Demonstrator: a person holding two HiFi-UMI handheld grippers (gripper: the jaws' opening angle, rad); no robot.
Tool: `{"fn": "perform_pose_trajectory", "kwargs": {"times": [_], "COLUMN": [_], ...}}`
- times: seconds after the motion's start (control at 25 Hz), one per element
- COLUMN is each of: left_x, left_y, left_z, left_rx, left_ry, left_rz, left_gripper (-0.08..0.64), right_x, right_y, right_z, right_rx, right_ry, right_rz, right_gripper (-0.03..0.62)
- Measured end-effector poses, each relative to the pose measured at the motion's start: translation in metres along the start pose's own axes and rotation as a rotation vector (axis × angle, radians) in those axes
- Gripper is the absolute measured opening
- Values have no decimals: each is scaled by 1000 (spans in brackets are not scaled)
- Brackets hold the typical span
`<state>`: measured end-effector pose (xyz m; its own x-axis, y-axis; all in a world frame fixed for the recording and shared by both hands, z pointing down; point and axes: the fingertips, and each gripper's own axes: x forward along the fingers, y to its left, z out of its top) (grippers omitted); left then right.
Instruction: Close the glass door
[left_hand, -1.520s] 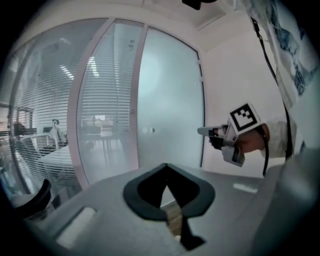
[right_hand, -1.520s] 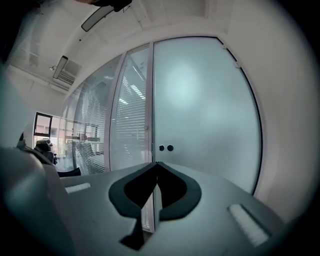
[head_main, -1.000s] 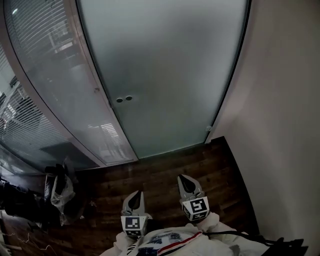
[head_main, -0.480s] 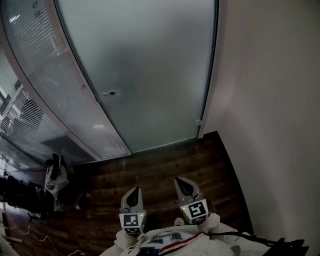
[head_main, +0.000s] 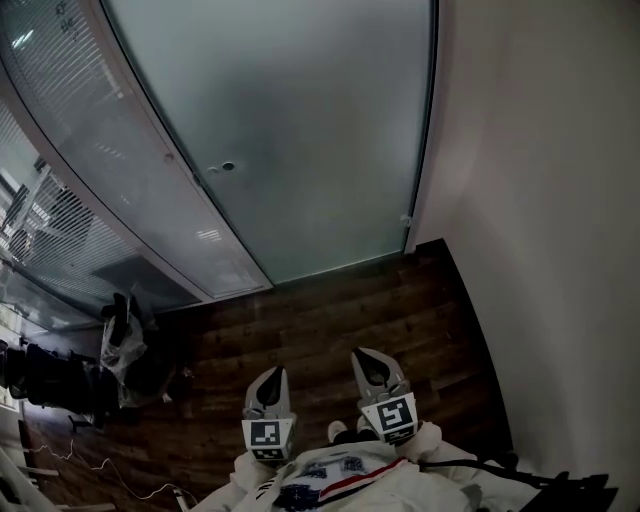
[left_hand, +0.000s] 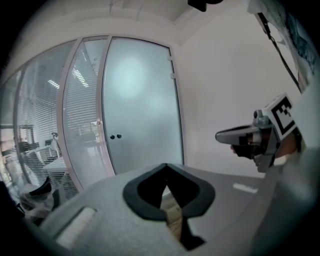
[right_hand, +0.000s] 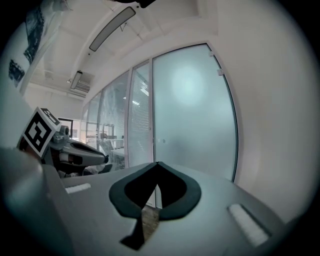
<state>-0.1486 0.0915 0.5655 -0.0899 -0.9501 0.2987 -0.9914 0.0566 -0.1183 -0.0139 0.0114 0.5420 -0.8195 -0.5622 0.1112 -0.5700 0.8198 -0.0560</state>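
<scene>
The glass door (head_main: 300, 130), well ahead of the left gripper (head_main: 272, 380), runs off the head view's top edge, and its frosting hides whatever stands behind it. Two round fittings (head_main: 222, 168) on it are too small to identify. Far out to that gripper's left, a dark heap (head_main: 70, 375), perhaps bags, lies dim and is cut by the picture's edge.

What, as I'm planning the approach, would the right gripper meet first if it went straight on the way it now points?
Probably the frosted glass door, near the edge with the round fittings. Nothing else shows between it and the right gripper, jaws shut and empty; depth is unclear.
</scene>
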Motion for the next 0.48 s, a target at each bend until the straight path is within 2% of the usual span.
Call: {"fn": "perform_pose_trajectory", "kwargs": {"times": [0.24, 0.48], "left_x": [11, 21], "left_y": [-4, 2], "left_z": [20, 34], "left_rx": [6, 12], "left_ry": [-75, -110], "left_rz": [-71, -89], "left_gripper": [2, 2], "right_x": [6, 15], "right_y": [-2, -5], "right_z": [35, 70], "right_rx": [-38, -89], "right_ry": [-61, -108], "right_rz": [-35, -52], "right_gripper": [5, 5]}}
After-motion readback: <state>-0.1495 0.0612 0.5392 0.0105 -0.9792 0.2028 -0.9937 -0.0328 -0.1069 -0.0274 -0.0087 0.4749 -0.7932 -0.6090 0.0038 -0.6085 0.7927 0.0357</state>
